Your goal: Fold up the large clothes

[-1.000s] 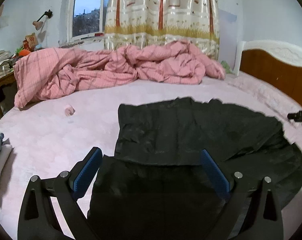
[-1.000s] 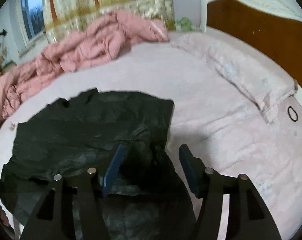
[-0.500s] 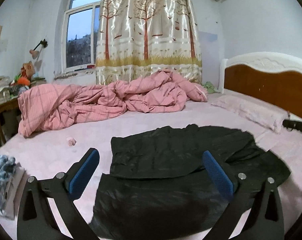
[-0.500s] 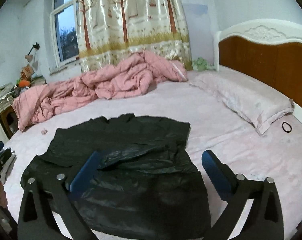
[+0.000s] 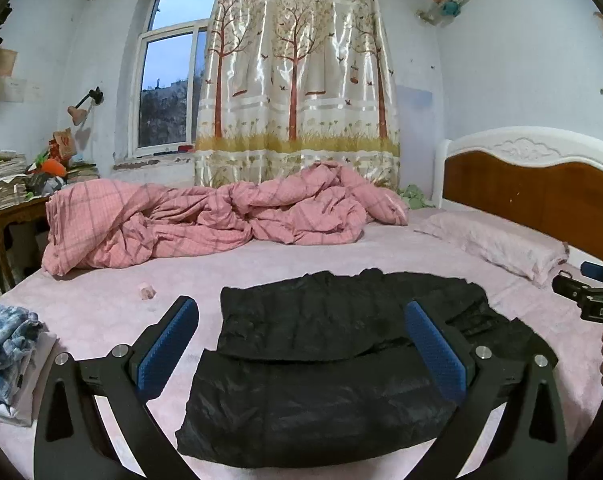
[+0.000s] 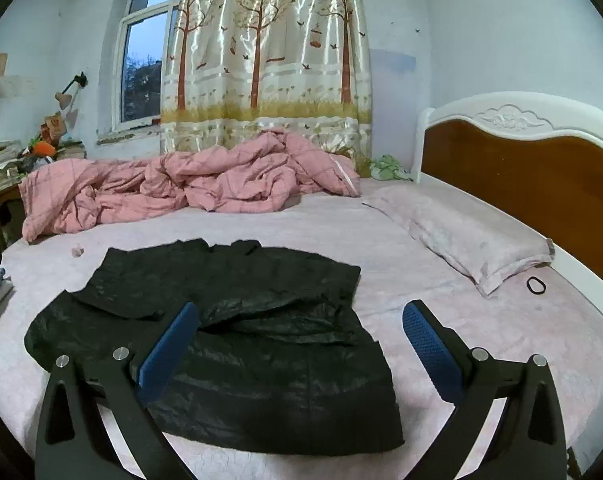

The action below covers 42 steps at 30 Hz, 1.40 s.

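A: Where is the coat [image 5: 317,364] lying?

B: It is lying flat on the bed [image 5: 101,312], partly folded, with its upper layer lying over the lower part. Nothing is holding it.

A: What are the tools doing?

B: The left tool [image 5: 301,350] is hovering with its blue pads spread wide, gripping nothing. The right tool [image 6: 299,350] is hovering likewise, jaws wide apart and empty; the coat is showing between and below them.

A: Any containers?

B: I am seeing none. A pink quilt [image 6: 189,188] is lying bunched at the far side, a pillow [image 6: 465,236] by the headboard [image 6: 537,164], a hair tie [image 6: 536,285] beside the pillow, and a folded pile [image 5: 5,356] at the bed's left edge.
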Motion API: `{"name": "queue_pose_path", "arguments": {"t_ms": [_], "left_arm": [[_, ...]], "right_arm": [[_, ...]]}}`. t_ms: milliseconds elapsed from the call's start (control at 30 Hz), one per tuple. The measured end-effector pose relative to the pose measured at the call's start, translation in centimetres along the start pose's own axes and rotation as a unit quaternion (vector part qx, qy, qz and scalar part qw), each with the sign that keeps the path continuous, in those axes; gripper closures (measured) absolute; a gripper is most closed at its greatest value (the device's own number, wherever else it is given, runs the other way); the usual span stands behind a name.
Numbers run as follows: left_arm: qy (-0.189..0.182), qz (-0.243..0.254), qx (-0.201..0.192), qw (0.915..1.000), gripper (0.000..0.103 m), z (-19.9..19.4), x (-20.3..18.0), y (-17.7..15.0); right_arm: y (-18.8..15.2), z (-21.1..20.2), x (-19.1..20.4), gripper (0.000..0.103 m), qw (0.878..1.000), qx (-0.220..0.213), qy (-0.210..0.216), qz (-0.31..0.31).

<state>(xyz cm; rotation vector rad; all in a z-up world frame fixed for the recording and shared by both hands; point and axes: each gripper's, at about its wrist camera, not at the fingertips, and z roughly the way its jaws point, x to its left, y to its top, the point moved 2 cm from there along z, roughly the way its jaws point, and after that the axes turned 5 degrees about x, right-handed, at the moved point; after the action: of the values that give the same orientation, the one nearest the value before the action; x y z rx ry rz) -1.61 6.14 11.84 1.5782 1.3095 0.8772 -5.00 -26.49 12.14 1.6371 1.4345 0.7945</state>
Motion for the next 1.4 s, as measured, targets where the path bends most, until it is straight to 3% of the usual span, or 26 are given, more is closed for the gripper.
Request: {"name": "queue_pose_path", "arguments": {"t_ms": [200,267,367,600,767,833,867,933,967,1000,1100,1233,1300,1400], "left_arm": [[0.058,-0.018,0.046,0.9971,0.0,3.7,2.5,-1.7],[0.068,-0.019,0.069,0.9951,0.0,5.4,3.6,-2.7],[0.053,-0.002,0.117,0.9917,0.0,8.3,4.7,-4.4],[0.063,-0.055,0.205,0.9751,0.002,13.3,8.3,-7.7],[0.04,-0.081,0.249,0.9642,0.006,16.3,10.1,-9.2],[0.038,-0.073,0.26,0.9621,0.022,17.0,10.1,-10.0],[0.029,-0.075,0.267,0.9604,0.038,17.2,10.0,-10.6],[0.011,-0.079,0.265,0.9611,0.054,17.0,9.6,-11.1],[0.022,-0.07,0.254,0.9645,0.072,16.6,9.3,-11.0],[0.025,-0.066,0.245,0.9671,0.08,16.2,9.3,-10.7],[0.019,-0.078,0.206,0.9752,0.091,14.3,9.4,-9.4],[0.033,-0.077,0.17,0.9818,0.092,12.3,9.3,-8.2],[0.045,-0.079,0.17,0.9813,0.092,12.1,9.5,-8.1],[0.064,-0.07,0.184,0.9783,0.092,12.5,9.5,-8.6]], "right_arm": [[-1.8,2.7,-0.7,0.0,0.999,0.042,-0.03,-0.006],[-2.7,4.7,-1.6,0.0,0.996,0.08,-0.025,-0.003],[-3.9,7.6,-3.7,0.0,0.991,0.129,-0.021,0.027],[-6.4,13.6,-8.5,0.0,0.976,0.202,-0.013,0.08],[-7.2,16.3,-10.1,0.011,0.968,0.231,0.008,0.102],[-7.3,17.1,-10.4,0.028,0.964,0.235,0.029,0.117],[-7.3,17.4,-10.4,0.034,0.963,0.239,0.035,0.121],[-7.4,17.9,-10.0,0.065,0.962,0.246,0.036,0.117],[-7.3,18.0,-9.6,0.073,0.964,0.244,0.033,0.104],[-7.0,17.9,-9.2,0.09,0.966,0.238,0.027,0.094],[-5.5,16.6,-8.2,0.096,0.979,0.191,0.016,0.069],[-2.8,14.4,-7.2,0.096,0.991,0.123,0.018,0.046],[-1.5,13.8,-6.7,0.096,0.994,0.101,0.015,0.034],[-0.5,14.6,-5.7,0.096,0.995,0.103,-0.002,0.011]]}}
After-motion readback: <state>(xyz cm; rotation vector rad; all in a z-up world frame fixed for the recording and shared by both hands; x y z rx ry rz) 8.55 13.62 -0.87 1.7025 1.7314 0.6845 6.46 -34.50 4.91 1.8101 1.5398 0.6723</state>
